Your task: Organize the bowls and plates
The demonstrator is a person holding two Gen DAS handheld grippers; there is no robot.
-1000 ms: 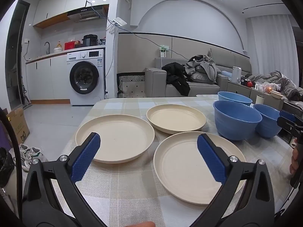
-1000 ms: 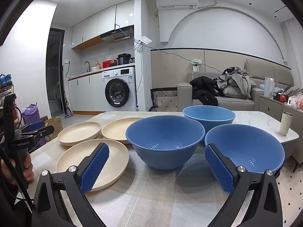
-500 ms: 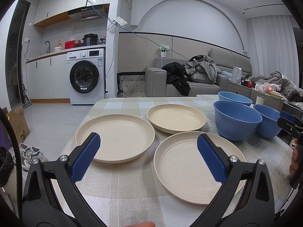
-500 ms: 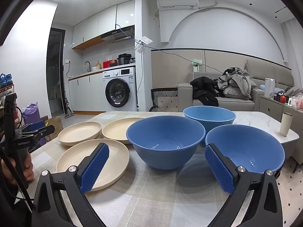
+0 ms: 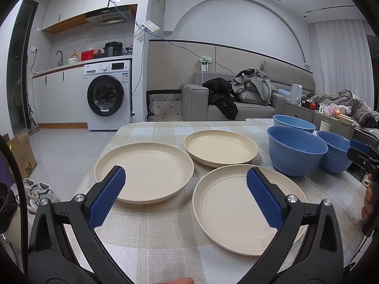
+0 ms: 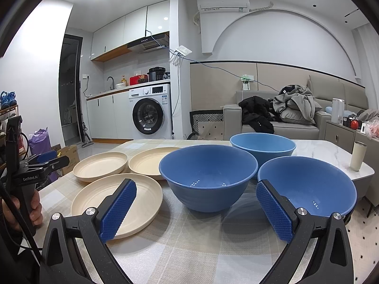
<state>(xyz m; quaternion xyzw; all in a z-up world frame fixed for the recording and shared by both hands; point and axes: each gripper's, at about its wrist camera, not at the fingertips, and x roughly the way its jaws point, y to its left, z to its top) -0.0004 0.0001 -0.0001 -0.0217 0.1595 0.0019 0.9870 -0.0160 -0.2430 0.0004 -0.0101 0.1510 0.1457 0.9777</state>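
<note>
Three cream plates lie flat on the checked tablecloth: a left plate (image 5: 144,171), a far plate (image 5: 220,148) and a near plate (image 5: 236,206). Three blue bowls stand to their right: a middle bowl (image 5: 296,151), a far bowl (image 5: 293,123) and a right bowl (image 5: 336,152). My left gripper (image 5: 186,197) is open and empty, held above the near table edge before the plates. My right gripper (image 6: 196,209) is open and empty, facing the middle bowl (image 6: 208,175) and the right bowl (image 6: 308,184). The near plate (image 6: 118,201) lies behind its left finger.
A pale cup (image 6: 358,156) stands on the white marble table part at the right. The checked tablecloth (image 5: 165,232) covers the table's left part. A sofa (image 5: 236,104) with clothes and a washing machine (image 5: 107,94) stand behind the table. Shoes (image 5: 38,189) lie on the floor at the left.
Nothing has visibly changed beyond a very slight camera shift; both grippers stay open and the plates and bowls have not moved.
</note>
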